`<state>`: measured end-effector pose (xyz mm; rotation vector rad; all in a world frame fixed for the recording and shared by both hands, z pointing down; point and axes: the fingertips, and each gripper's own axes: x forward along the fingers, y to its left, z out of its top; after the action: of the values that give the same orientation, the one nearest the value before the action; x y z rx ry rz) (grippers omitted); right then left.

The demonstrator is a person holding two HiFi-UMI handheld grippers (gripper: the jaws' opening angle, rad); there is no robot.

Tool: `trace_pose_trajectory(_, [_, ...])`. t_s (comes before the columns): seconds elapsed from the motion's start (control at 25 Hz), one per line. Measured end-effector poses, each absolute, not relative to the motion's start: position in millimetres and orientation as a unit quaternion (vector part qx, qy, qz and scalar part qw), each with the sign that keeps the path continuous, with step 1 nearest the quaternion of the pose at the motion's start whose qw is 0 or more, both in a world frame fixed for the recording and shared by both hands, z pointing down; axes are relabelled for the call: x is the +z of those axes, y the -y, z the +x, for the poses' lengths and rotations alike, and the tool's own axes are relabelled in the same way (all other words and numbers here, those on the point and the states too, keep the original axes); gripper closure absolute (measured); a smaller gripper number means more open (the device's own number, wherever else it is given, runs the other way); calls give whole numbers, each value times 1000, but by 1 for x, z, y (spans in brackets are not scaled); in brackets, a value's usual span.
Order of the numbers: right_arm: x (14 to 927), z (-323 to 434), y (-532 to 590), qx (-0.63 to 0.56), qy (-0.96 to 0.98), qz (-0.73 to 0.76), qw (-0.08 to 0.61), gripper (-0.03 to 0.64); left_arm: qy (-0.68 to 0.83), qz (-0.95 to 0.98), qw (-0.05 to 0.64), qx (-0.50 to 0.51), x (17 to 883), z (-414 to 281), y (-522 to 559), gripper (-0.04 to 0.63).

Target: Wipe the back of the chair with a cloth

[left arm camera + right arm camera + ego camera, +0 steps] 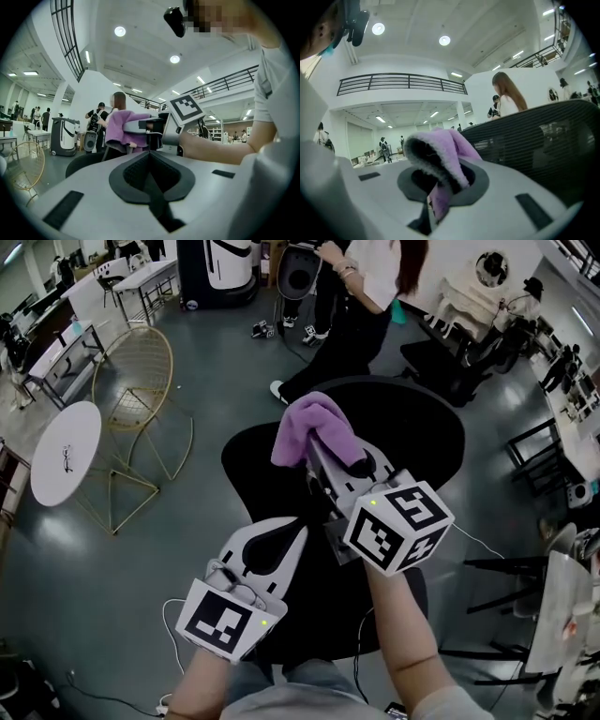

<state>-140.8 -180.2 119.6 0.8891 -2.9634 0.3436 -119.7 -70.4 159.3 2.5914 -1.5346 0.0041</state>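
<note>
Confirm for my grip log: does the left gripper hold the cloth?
No, the left gripper is shut and empty; the right gripper clamps the purple cloth.

Chair (pixel 422 427): lower part and base hidden beneath left gripper (pixel 284 538), right gripper (pixel 330 463) and forearms.
Cloth (pixel 314 427): lower end hidden inside the right gripper's jaws.
Standing person (pixel 361 296): cut off by the head view's top edge.
Round white surface (pixel 64 451): printed mark too small to read.
</note>
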Motion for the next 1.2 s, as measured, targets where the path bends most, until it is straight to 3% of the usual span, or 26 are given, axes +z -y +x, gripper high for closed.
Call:
trace_pose_trajectory(0.56, [124,-105,213,115,934,338,7,569,504,861,69,9,165,-107,79,583])
trace_pose_trajectory(1.2, [123,-11,247,123,897,424,2,569,477,877,63,8,162,-64,90,583])
